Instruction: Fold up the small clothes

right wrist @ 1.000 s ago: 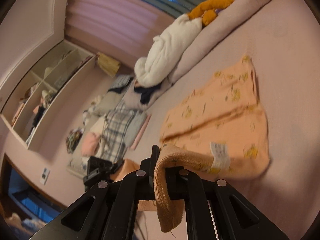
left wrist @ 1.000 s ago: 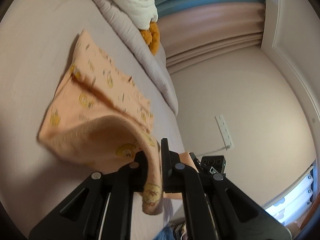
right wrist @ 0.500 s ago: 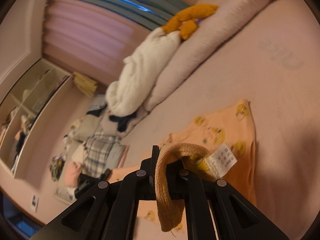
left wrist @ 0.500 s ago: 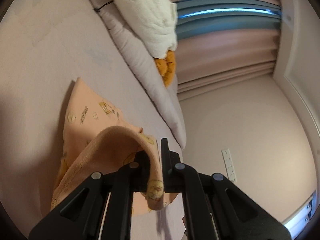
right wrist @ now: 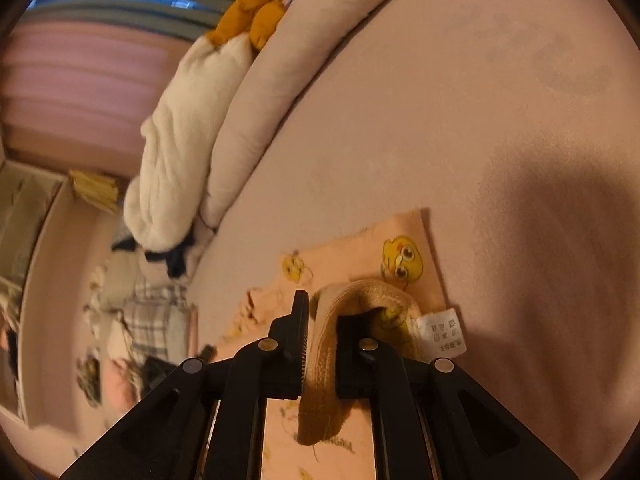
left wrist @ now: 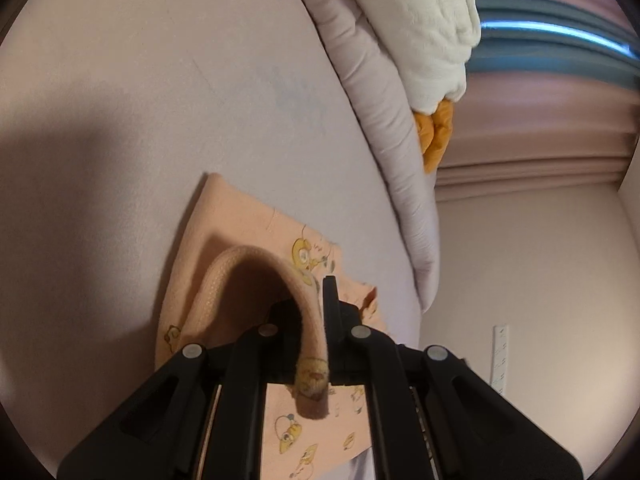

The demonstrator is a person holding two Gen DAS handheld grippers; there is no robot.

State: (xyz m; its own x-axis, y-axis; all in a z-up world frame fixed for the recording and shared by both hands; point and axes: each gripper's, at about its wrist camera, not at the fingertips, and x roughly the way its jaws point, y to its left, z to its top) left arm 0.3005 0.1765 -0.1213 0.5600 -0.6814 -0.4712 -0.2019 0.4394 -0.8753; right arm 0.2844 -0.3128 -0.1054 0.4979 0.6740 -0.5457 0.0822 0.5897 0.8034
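on a pale pink bed (left wrist: 168,92), the left tongs (left wrist: 316,300) stayed clamped on the ribbed hem of a small peach garment (left wrist: 248,232) printed with yellow ducks, its lower half lying flat on the bed beneath. the right tongs (right wrist: 322,312) had just been easing apart, the folded hem still between the fingers, a white care label (right wrist: 442,330) hanging beside them. a cream plush blanket (right wrist: 180,132) and an orange soft toy (right wrist: 256,16) lay along the rolled duvet (left wrist: 384,128) behind.
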